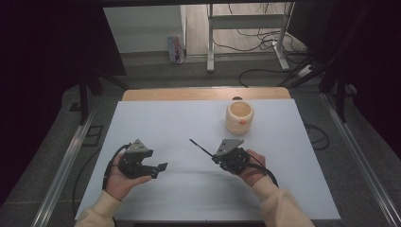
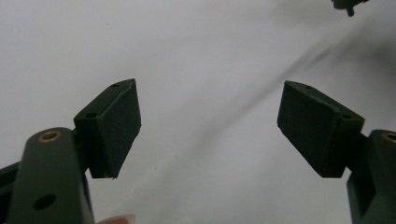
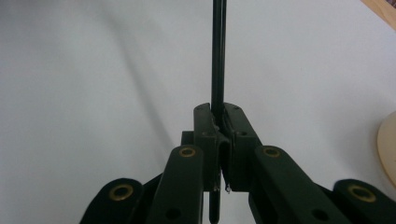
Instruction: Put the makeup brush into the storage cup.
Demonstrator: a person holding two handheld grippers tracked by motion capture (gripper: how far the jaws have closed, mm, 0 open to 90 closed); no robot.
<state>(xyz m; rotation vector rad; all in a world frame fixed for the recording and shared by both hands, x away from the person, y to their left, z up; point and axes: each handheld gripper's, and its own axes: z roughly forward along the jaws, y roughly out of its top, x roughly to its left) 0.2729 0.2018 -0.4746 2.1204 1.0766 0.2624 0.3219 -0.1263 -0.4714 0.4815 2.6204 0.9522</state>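
- Where the white tabletop (image 1: 189,123) carries everything, its wooden far edge shows beyond the sheet.
- Cream cup (image 1: 239,117): upright, near the far edge, right of centre, well apart from both grippers.
- Left gripper (image 1: 160,170): near the front edge, left of centre; jaws spread wide, holding nothing.
- Right gripper (image 1: 213,157): near the front edge, right of centre; jaws clamped on a thin black rod (image 3: 218,51).
- Rod: points toward the far-left corner.

Cup (image 1: 239,117) at table's (image 1: 156,123) far right, grippers nearer (left (image 1: 158,170), right (image 1: 215,155)), stick (image 1: 200,147) between.
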